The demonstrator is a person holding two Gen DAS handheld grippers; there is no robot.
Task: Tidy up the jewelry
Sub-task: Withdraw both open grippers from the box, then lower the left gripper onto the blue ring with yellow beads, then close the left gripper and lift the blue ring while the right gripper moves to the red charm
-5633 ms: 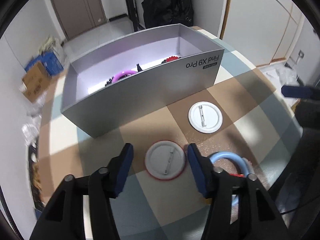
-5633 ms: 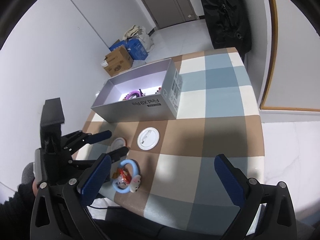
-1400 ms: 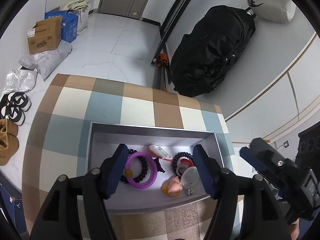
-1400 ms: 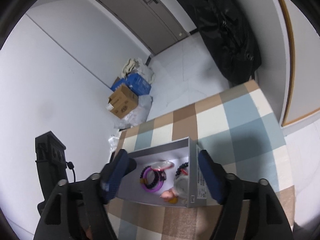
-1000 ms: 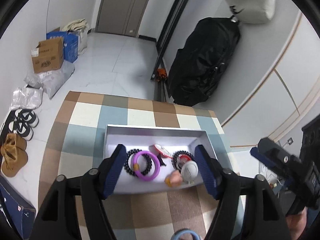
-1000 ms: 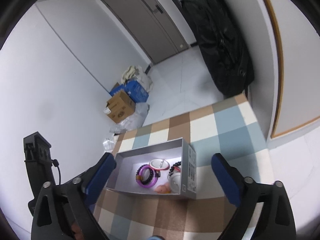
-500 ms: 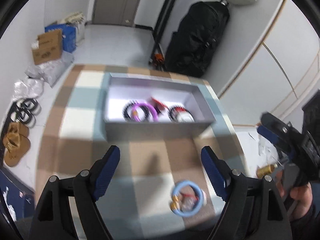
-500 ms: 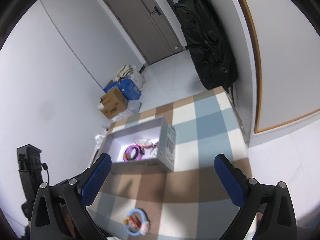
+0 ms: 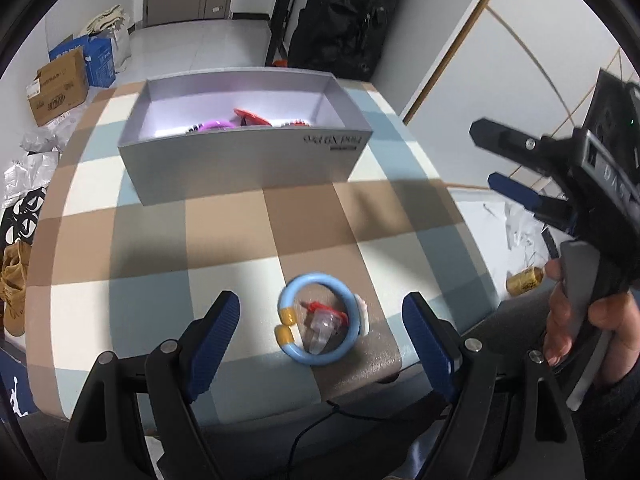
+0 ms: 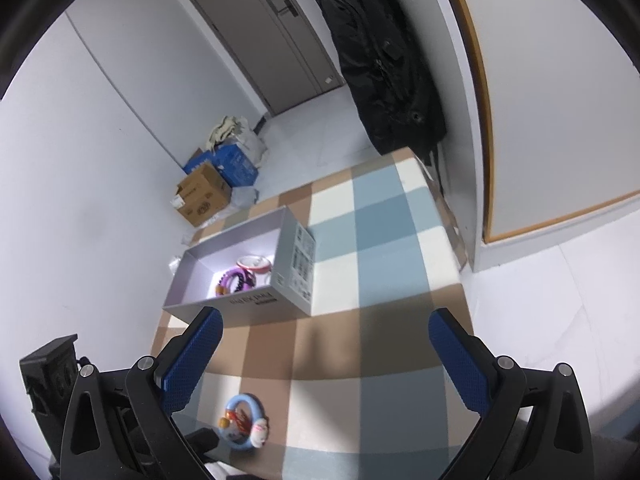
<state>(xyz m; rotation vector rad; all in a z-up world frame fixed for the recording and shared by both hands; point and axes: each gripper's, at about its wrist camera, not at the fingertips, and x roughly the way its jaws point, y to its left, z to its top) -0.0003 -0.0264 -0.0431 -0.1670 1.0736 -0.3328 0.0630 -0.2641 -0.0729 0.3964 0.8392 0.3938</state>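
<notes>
A light-blue ring bracelet (image 9: pixel 318 320) with a red and clear charm lies on the checked tabletop (image 9: pixel 224 232) near its front edge. My left gripper (image 9: pixel 320 300) hovers just above it, open, its blue pads (image 9: pixel 214 332) wide on either side and not touching the bracelet. The grey box (image 9: pixel 244 168) stands farther back and holds a purple bracelet (image 9: pixel 216 124) and a red-rimmed badge (image 9: pixel 252 116). My right gripper (image 10: pixel 325 316) stands open and empty above the table's middle, with the bracelet (image 10: pixel 244 416) below to its left. From the left wrist, the right gripper (image 9: pixel 482 152) is seen held by a hand (image 9: pixel 576 320).
The table's front edge (image 9: pixel 280 396) runs just under the bracelet, with a black cable hanging there. On the floor are cardboard boxes (image 9: pixel 58 88), a black bag (image 9: pixel 344 12) by the wall, shoes at the left and a gold can (image 9: pixel 524 280) at the right.
Both grippers have drawn back from over the box toward the table's front. The left one has sunk over the blue ring bracelet, which now lies between its open pads. The two badges now lie in the box.
</notes>
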